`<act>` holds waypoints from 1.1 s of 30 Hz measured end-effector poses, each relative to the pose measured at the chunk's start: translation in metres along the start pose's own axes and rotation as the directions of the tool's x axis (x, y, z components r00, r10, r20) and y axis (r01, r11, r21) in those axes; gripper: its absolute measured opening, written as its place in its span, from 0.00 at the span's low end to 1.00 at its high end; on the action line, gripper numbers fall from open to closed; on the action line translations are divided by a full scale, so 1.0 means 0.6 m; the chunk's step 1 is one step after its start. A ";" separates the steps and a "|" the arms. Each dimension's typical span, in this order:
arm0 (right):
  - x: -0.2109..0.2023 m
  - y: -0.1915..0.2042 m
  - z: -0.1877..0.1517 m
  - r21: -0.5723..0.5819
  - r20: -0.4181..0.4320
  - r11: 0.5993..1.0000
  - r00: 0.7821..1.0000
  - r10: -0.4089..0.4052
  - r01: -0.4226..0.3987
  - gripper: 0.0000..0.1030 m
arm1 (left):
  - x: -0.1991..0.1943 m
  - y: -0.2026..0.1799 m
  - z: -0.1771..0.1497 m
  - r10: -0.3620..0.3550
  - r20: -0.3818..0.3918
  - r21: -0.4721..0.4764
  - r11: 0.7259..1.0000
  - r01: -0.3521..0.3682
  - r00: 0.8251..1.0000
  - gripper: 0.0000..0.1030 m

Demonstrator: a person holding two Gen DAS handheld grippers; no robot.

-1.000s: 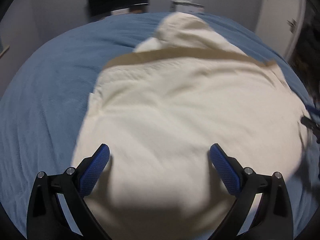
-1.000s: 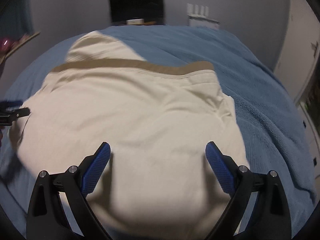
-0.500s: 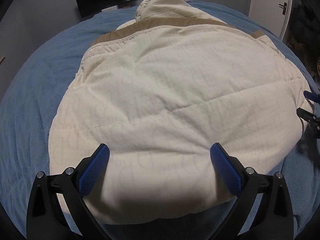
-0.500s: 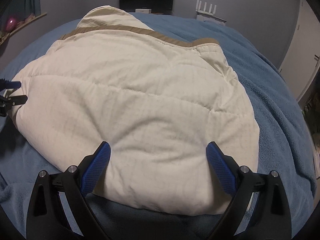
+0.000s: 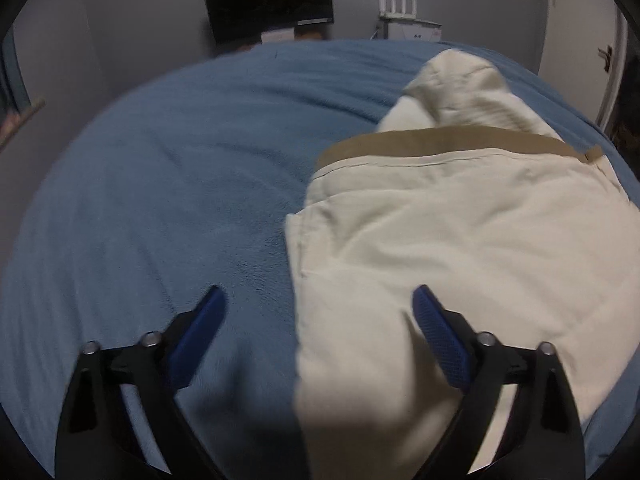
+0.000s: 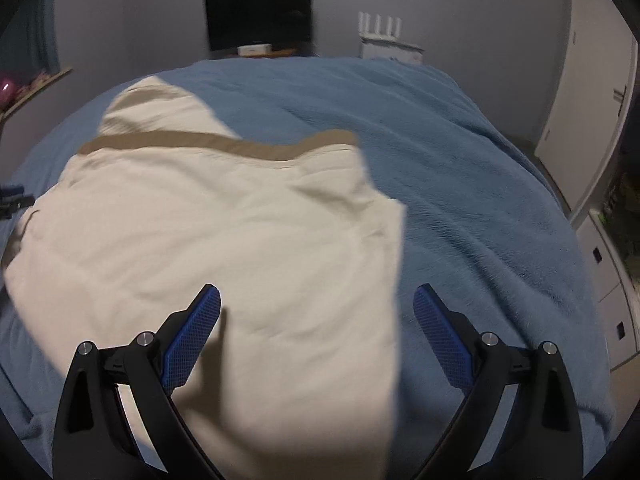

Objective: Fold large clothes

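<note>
While the cream padded garment (image 5: 460, 248) is lying folded into a bulky bundle on the blue bed cover (image 5: 160, 200), both views are sliding outward compared with half a second ago: then each camera was looking squarely onto the middle of the bundle, and now each one is straddling a side edge. Across the bed, the garment itself is not shifting; its tan band (image 5: 440, 140) is still running across the far end with the rounded hood-like lump (image 5: 456, 88) beyond it, toward the dark screen (image 6: 260, 14) on the far wall. On the left, the left hand-held gripper (image 5: 318, 316) is standing spread, though its jaws have just been closing a little; the garment's left edge is passing between the blue pads with nothing pinched, one pad over bare cover and the other over cream cloth. On the right, the right hand-held gripper (image 6: 316, 312) is likewise spread and empty, straddling the right edge in mirror fashion. At the far left rim of the right view, a small blue and black tip is showing, probably the other tool. Judging from this, the hands are parting to take the two sides, and the next fold is probably going lengthwise or side-in; motion blur is making seam detail unreadable.
</note>
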State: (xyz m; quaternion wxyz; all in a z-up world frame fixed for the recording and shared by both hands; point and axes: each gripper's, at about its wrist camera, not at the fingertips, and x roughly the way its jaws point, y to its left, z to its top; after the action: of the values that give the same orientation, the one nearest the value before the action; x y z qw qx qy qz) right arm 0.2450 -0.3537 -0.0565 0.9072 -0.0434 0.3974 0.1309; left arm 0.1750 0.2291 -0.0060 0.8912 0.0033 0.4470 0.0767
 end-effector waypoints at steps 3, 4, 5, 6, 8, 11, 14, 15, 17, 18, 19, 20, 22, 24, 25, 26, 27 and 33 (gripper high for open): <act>0.039 -0.049 0.017 0.086 -0.052 0.993 0.995 0.085 -0.080 0.89 | 0.033 0.026 0.007 -0.094 -0.013 -0.050 0.994 0.093 0.996 0.76; 0.053 -0.064 0.021 0.114 -0.069 0.988 0.992 0.108 -0.100 0.86 | 0.046 0.029 0.011 -0.117 -0.023 -0.045 0.992 0.116 0.993 0.73; 0.067 -0.078 0.024 0.139 -0.085 0.984 0.988 0.126 -0.114 0.84 | 0.056 0.029 0.013 -0.126 -0.035 -0.032 0.992 0.125 0.991 0.69; 0.077 -0.087 0.025 0.161 -0.094 0.978 0.985 0.147 -0.131 0.81 | 0.065 0.030 0.015 -0.142 -0.046 -0.017 0.990 0.142 0.989 0.69; 0.100 -0.108 0.031 0.225 -0.109 0.956 0.971 0.215 -0.187 0.75 | 0.080 0.034 0.020 -0.183 -0.059 -0.003 0.983 0.183 0.981 0.63; 0.124 -0.123 0.041 0.256 -0.113 0.938 0.957 0.267 -0.232 0.73 | 0.089 0.045 0.024 -0.247 -0.063 -0.030 0.969 0.246 0.967 0.60; 0.146 -0.133 0.048 0.287 -0.117 0.920 0.943 0.311 -0.268 0.73 | 0.105 0.064 0.020 -0.325 -0.069 -0.084 0.944 0.319 0.943 0.58; 0.150 -0.134 0.049 0.290 -0.114 0.916 0.940 0.322 -0.278 0.71 | 0.110 0.071 0.014 -0.360 -0.073 -0.111 0.930 0.351 0.930 0.58; 0.162 -0.132 0.057 0.288 -0.118 0.909 0.931 0.346 -0.301 0.67 | 0.110 0.082 0.003 -0.398 -0.077 -0.142 0.912 0.385 0.914 0.58; 0.166 -0.129 0.060 0.284 -0.118 0.906 0.927 0.357 -0.313 0.63 | 0.109 0.087 -0.004 -0.425 -0.086 -0.156 0.899 0.409 0.901 0.58; 0.166 -0.128 0.059 0.281 -0.119 0.903 0.922 0.368 -0.324 0.61 | 0.108 0.093 -0.012 -0.451 -0.099 -0.166 0.887 0.432 0.887 0.57; 0.171 -0.126 0.061 0.283 -0.121 0.899 0.918 0.379 -0.334 0.61 | 0.108 0.100 -0.018 -0.472 -0.107 -0.177 0.875 0.450 0.875 0.57; 0.182 -0.123 0.065 0.291 -0.118 0.889 0.909 0.401 -0.354 0.61 | 0.115 0.115 -0.026 -0.528 -0.109 -0.218 0.839 0.498 0.842 0.58; 0.195 -0.125 0.068 0.308 -0.108 0.875 0.900 0.421 -0.373 0.61 | 0.132 0.119 -0.030 -0.546 -0.094 -0.240 0.824 0.514 0.832 0.63; 0.201 -0.126 0.071 0.324 -0.099 0.866 0.897 0.431 -0.381 0.61 | 0.139 0.117 -0.029 -0.547 -0.081 -0.241 0.822 0.516 0.833 0.65; 0.203 -0.125 0.071 0.333 -0.094 0.861 0.895 0.435 -0.383 0.61 | 0.148 0.113 -0.027 -0.538 -0.062 -0.241 0.825 0.510 0.841 0.67; 0.209 -0.123 0.074 0.343 -0.086 0.856 0.895 0.438 -0.386 0.61 | 0.146 0.107 -0.027 -0.528 -0.044 -0.239 0.830 0.504 0.848 0.67; 0.193 -0.088 0.085 0.288 -0.055 0.878 0.909 0.414 -0.382 0.32 | 0.133 0.071 -0.004 -0.489 0.050 -0.157 0.857 0.490 0.871 0.24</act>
State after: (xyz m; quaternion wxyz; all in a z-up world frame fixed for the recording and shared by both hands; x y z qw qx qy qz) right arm 0.3710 -0.3715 -0.1078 0.8337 0.1564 0.4634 0.2564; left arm 0.2142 0.2821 -0.0679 0.8805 -0.1834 0.4216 -0.1155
